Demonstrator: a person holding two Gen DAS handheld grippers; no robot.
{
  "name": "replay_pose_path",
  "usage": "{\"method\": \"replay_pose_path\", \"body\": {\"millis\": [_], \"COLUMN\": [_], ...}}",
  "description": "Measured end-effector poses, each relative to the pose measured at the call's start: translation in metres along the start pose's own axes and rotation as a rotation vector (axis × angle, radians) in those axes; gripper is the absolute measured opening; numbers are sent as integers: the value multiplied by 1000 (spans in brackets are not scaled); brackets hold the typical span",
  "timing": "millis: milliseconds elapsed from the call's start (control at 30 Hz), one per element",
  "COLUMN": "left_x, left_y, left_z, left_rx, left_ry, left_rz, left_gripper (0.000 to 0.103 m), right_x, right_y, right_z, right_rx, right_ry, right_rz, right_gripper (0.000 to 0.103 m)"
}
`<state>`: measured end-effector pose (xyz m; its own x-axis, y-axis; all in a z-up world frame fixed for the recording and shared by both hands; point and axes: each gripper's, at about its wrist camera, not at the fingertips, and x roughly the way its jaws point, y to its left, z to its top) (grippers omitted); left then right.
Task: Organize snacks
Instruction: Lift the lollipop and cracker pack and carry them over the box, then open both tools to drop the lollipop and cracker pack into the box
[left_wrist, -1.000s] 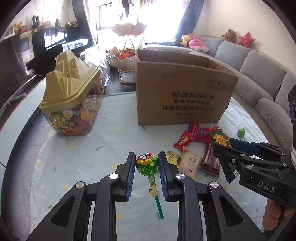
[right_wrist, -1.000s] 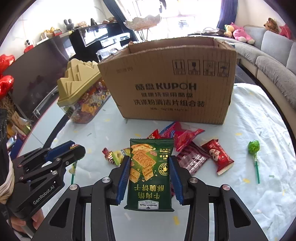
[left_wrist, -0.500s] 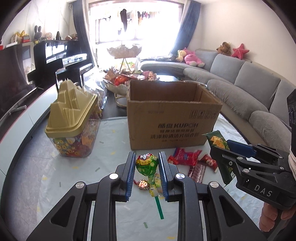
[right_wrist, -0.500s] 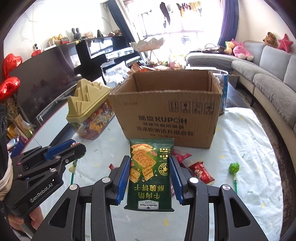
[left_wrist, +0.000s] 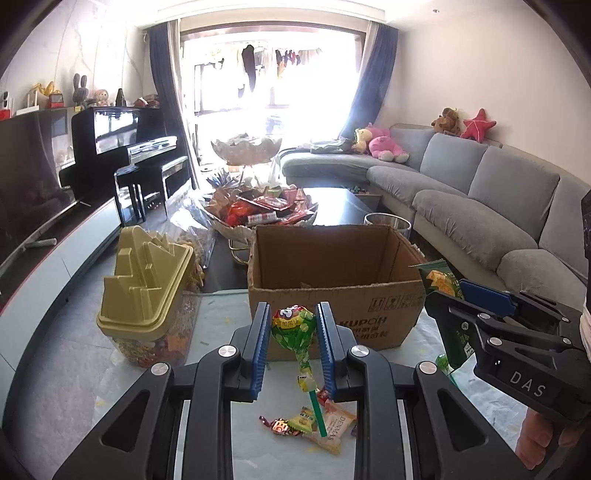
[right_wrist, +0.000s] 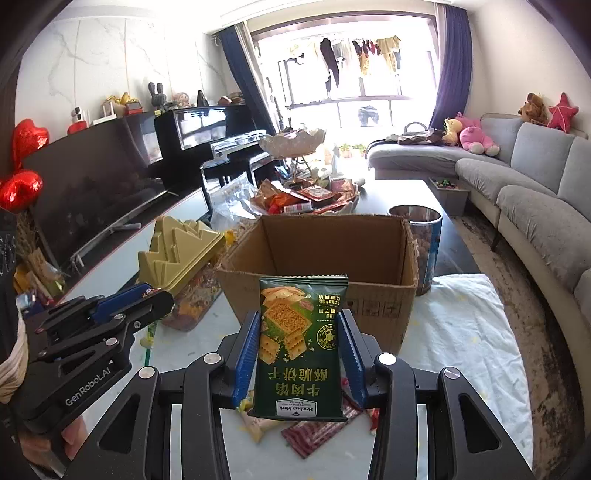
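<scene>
We judge that we are in the carrying step: each gripper has one snack, and both are lifted in front of the cardboard box (left_wrist: 334, 295), not yet over its opening.

In the left wrist view, the left gripper (left_wrist: 291, 345) sits at the lower centre of the frame, its blue pads narrowly closed on the wrapped head of the green lollipop (left_wrist: 291, 325). The stick hangs down below the pads toward the bottom of the frame. The open box is just above the gripper in the picture, and its inside looks nearly empty from here. To the left stands the candy jar (left_wrist: 147, 306) with a gold lid.

In the right wrist view, the right gripper (right_wrist: 301, 350) is at the lower centre and holds the green cracker packet (right_wrist: 301, 350) by its two sides, upright, with the print upside down. The packet covers part of the near wall of the box, so it is in front of the box, not inside.

Some loose snacks (left_wrist: 310, 428) lie on the white cloth (right_wrist: 461, 332) under the grippers.

The next move, in our judgement, calls for bringing both grippers forward over the near rim and opening the pads only when each snack is above the opening. The packet is wide, so it should pass the rim with care.
</scene>
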<state>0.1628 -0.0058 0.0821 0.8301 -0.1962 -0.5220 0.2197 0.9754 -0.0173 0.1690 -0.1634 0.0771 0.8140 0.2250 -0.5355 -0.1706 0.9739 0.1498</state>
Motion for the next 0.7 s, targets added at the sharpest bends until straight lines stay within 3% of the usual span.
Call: {"method": "replay_pose_path", "body": {"millis": [700], "left_x": [66], "left_y": [-7], "left_z": [57], "left_rx": [8], "left_ry": [16], "left_rz": [5], "left_gripper": [26], "right_x": [36], "right_y": [-19], "right_z": [61], "right_rx": [-30], "right_ry": [-38], "right_rz": [-39], "right_gripper": [43]}}
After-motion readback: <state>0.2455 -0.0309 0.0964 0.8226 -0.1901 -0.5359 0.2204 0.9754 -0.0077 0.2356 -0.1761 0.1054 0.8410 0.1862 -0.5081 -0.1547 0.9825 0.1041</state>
